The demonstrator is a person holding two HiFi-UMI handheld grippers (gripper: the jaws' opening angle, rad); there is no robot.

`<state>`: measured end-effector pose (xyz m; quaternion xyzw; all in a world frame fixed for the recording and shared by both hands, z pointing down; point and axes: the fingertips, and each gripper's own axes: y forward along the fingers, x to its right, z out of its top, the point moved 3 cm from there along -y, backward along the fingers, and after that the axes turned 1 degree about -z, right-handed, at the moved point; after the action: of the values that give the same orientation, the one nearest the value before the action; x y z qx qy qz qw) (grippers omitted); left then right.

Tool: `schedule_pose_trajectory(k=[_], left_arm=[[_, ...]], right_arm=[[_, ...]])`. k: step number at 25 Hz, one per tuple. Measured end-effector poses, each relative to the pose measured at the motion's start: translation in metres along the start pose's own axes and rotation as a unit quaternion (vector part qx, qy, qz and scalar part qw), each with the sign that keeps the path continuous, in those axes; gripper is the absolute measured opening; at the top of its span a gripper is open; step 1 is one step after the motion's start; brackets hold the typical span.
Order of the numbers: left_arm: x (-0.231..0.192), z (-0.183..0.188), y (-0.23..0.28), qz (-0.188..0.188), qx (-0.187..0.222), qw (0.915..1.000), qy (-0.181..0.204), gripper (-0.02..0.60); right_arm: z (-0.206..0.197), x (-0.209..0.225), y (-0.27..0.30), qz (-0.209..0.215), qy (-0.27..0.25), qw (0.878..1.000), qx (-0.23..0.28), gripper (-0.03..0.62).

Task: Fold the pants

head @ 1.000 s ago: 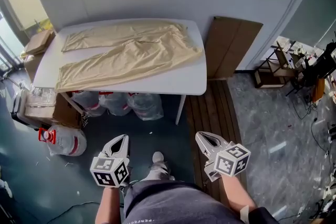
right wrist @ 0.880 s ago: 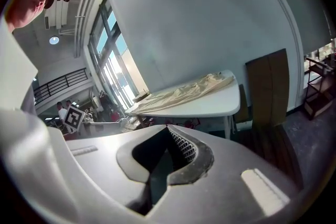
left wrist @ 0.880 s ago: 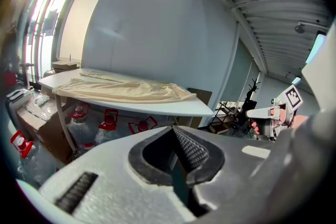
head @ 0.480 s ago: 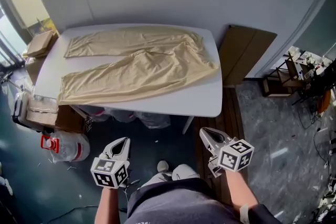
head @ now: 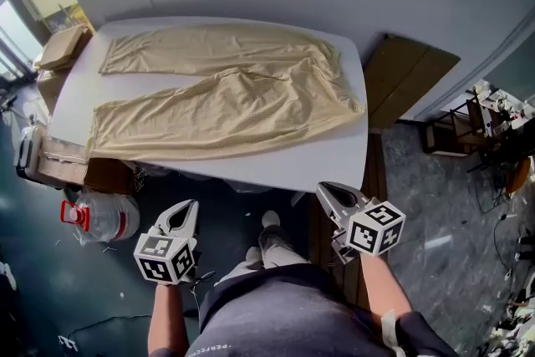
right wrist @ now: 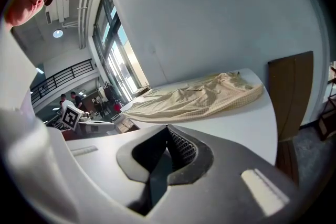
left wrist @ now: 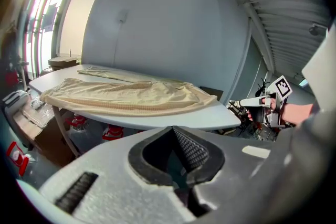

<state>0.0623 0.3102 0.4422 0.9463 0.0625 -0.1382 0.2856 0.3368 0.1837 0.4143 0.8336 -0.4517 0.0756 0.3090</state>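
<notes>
Beige pants [head: 221, 92] laid flat and unfolded on white table [head: 330, 159]; legs spread toward left end, waist at right end

Left gripper [head: 189, 205] held short of table's near edge, over floor; jaws closed together, nothing gripped

Right gripper [head: 323, 190] held by table's near right corner; jaws pressed together, empty

Both grippers kept clear of pants

Water jug [head: 104, 219] seen on floor by table's left end; brown board [head: 411, 79] leaned against wall at right
</notes>
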Motion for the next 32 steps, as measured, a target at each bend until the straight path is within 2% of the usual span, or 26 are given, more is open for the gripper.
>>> schedule_pose_trajectory(k=[3, 6, 13, 17, 20, 24, 28, 32], left_arm=[[-0.01, 0.012, 0.012, 0.012, 0.006, 0.9998, -0.015, -0.003], [-0.021, 0.024, 0.029, 0.022, -0.005, 0.9997, -0.008, -0.003], [-0.045, 0.039, 0.064, 0.054, -0.023, 0.9983, -0.007, 0.012], [-0.053, 0.041, 0.076, 0.065, -0.04, 0.9971, -0.004, 0.026], [-0.058, 0.044, 0.082, 0.068, -0.045, 0.9967, 0.002, 0.037], [-0.076, 0.046, 0.082, 0.075, -0.067, 0.9947, 0.022, 0.057], [-0.099, 0.054, 0.086, 0.055, -0.088, 0.994, 0.034, 0.115], [-0.112, 0.059, 0.099, 0.01, -0.127, 0.9879, 0.089, 0.156]], right_arm=[[0.014, 0.011, 0.019, 0.009, -0.023, 1.0, -0.018, -0.002], [0.024, 0.025, 0.038, 0.011, -0.033, 0.999, -0.034, -0.002], [0.043, 0.067, 0.066, 0.0, -0.019, 0.999, -0.046, -0.001], [0.046, 0.083, 0.076, 0.014, -0.013, 0.998, -0.059, 0.002], [0.045, 0.087, 0.086, 0.026, -0.019, 0.997, -0.074, 0.06], [0.042, 0.086, 0.099, 0.015, -0.045, 0.994, -0.101, 0.111], [0.042, 0.09, 0.112, -0.013, -0.06, 0.991, -0.12, 0.133], [0.043, 0.098, 0.12, -0.063, -0.039, 0.989, -0.124, 0.138]])
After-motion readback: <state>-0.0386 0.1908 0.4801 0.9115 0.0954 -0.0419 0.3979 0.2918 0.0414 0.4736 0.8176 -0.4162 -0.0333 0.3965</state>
